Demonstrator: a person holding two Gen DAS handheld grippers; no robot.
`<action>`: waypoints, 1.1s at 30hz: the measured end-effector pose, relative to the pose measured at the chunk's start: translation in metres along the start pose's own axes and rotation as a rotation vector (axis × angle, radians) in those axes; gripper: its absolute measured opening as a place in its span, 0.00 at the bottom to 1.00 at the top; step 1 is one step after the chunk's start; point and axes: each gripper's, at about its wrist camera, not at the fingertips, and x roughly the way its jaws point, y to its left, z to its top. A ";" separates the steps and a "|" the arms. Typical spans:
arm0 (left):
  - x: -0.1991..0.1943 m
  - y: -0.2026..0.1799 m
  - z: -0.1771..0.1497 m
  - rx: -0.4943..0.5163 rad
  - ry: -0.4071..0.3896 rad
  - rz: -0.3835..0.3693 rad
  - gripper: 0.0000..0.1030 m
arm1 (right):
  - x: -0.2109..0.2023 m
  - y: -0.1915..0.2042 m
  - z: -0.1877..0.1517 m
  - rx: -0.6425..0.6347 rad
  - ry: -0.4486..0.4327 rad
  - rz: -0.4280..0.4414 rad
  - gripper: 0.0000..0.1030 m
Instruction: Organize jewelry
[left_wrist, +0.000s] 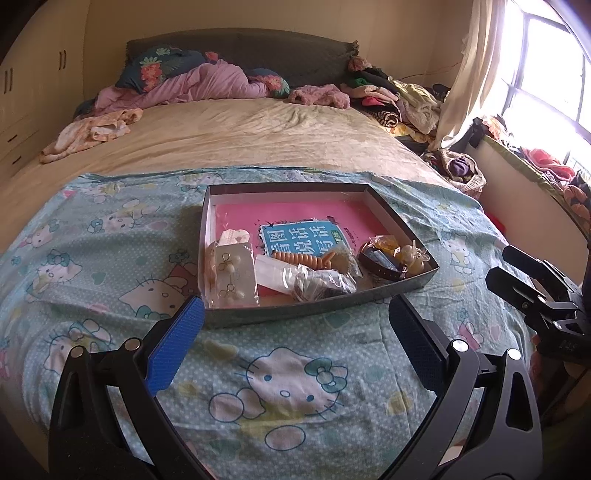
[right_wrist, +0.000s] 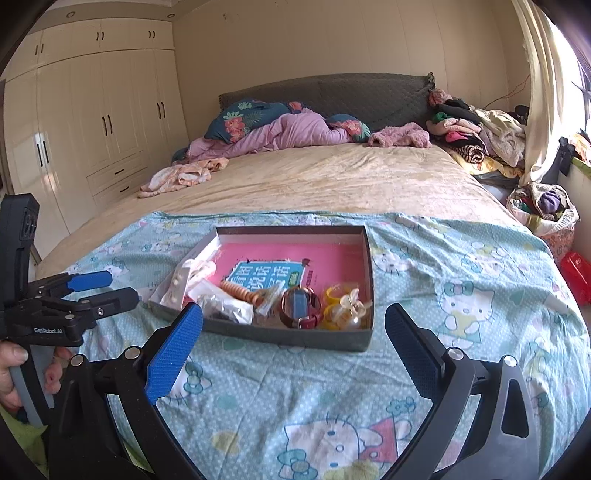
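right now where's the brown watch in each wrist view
Left wrist view: the brown watch lies right of centre, in the box's near right part, beside the yellow pieces.
Right wrist view: the brown watch lies just right of centre, near the front wall.
Shared landmark: the pink book lining the box.

The pink book (left_wrist: 295, 218) in the shallow box (left_wrist: 317, 314) lies partly under bagged pieces, so its lower half is hidden in both views. The dark thing in the clear plastic bag (left_wrist: 321, 286) is too crumpled to name. Behind the watch (right_wrist: 300, 308), the yellow pieces (right_wrist: 338, 295) overlap, and their number cannot be told. The earring card (left_wrist: 236, 275) is cut off by the near box wall in the right wrist view. The right gripper (left_wrist: 517, 280) runs off the left wrist view's right edge. The hand (right_wrist: 18, 376) holding the left gripper (right_wrist: 107, 290) is cut by the picture's left edge. The window (left_wrist: 550, 66) is blown out to white.
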 end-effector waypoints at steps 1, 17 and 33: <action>-0.002 0.000 -0.003 -0.007 -0.002 -0.003 0.91 | -0.001 0.000 -0.003 0.002 0.005 -0.003 0.95; -0.014 0.001 -0.047 -0.014 0.009 0.022 0.91 | -0.014 0.002 -0.052 0.074 0.064 -0.011 0.95; -0.021 0.002 -0.057 -0.016 -0.001 0.043 0.91 | -0.018 0.010 -0.057 0.044 0.082 0.003 0.95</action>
